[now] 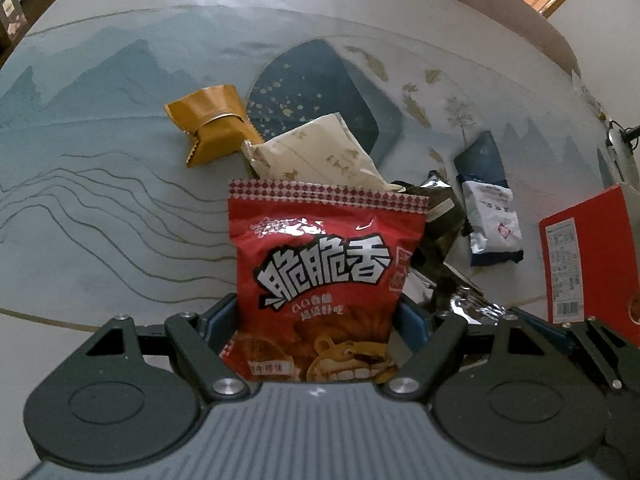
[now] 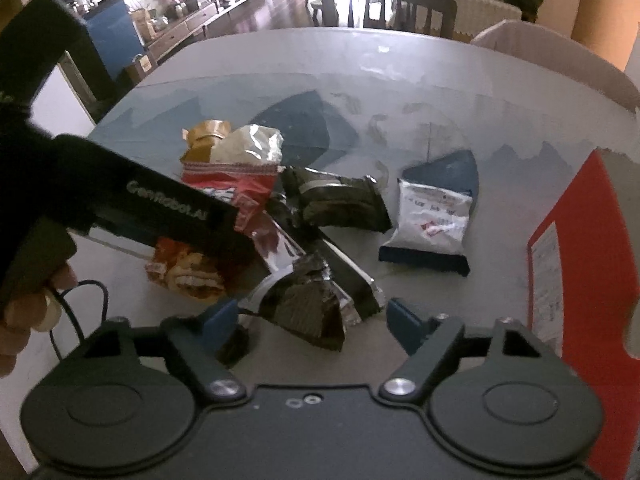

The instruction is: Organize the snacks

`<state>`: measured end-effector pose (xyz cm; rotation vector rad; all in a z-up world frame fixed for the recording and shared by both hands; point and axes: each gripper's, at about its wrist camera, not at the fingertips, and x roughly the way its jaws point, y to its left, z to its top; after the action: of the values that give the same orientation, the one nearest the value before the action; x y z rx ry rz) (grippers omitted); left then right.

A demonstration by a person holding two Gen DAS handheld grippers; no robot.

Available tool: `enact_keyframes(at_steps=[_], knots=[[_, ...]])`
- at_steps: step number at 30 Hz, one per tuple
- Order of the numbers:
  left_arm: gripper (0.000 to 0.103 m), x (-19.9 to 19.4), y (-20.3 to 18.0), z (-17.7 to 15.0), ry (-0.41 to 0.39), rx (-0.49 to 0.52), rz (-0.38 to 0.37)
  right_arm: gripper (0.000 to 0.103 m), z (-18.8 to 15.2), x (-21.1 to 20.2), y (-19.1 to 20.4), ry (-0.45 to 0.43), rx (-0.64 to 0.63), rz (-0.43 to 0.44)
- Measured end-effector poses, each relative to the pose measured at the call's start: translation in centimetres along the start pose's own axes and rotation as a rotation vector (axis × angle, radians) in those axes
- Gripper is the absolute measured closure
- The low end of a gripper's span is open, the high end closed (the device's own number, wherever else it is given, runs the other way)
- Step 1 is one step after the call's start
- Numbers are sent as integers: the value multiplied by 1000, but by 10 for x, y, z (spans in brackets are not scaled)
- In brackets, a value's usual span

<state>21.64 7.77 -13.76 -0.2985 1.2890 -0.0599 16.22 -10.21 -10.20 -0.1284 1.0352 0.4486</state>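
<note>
1. As the left gripper point(image 1: 318, 320) clamps the red snack bag point(image 1: 320, 264) for relocation, the bag sits lifted beside the red box point(image 1: 588, 256).
2. The right gripper point(image 2: 308, 320), jaws wide and empty, hovers over the dark wrapper point(image 2: 308, 308), likely next.

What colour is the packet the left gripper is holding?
Red packet with white lettering, checkered top seal; clearest in the left wrist view.

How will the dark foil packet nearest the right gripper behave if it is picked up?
The dark foil packet looks crumpled and creased, so it will probably flex rather than stay stiff. Its shiny film may be slippery between the fingers of the open right gripper. It seems thin and flat, so likely light, and unlikely to roll.
</note>
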Motion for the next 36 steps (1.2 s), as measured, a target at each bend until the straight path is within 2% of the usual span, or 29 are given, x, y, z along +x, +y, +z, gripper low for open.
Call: enact_keyframes(at_steps=[4, 8, 15, 18, 26, 36], knots=[[22, 1, -1, 0, -4, 8, 2, 33, 1, 4, -1, 6, 8, 6], [24, 0, -2, -2, -19, 10, 4, 53, 2, 3, -1, 9, 18, 22], [28, -6, -4, -5, -44, 17, 36, 75, 1, 1, -6, 4, 49, 28], [28, -10, -3, -7, -58, 16, 40, 79, 0, -3, -7, -9, 55, 27], [28, -34, -7, -21, -94, 31, 41, 80, -8, -21, -5, -48, 61, 15], [28, -73, -17, -43, -124, 42, 27, 80, -19, -68, -9, -111, 83, 26]])
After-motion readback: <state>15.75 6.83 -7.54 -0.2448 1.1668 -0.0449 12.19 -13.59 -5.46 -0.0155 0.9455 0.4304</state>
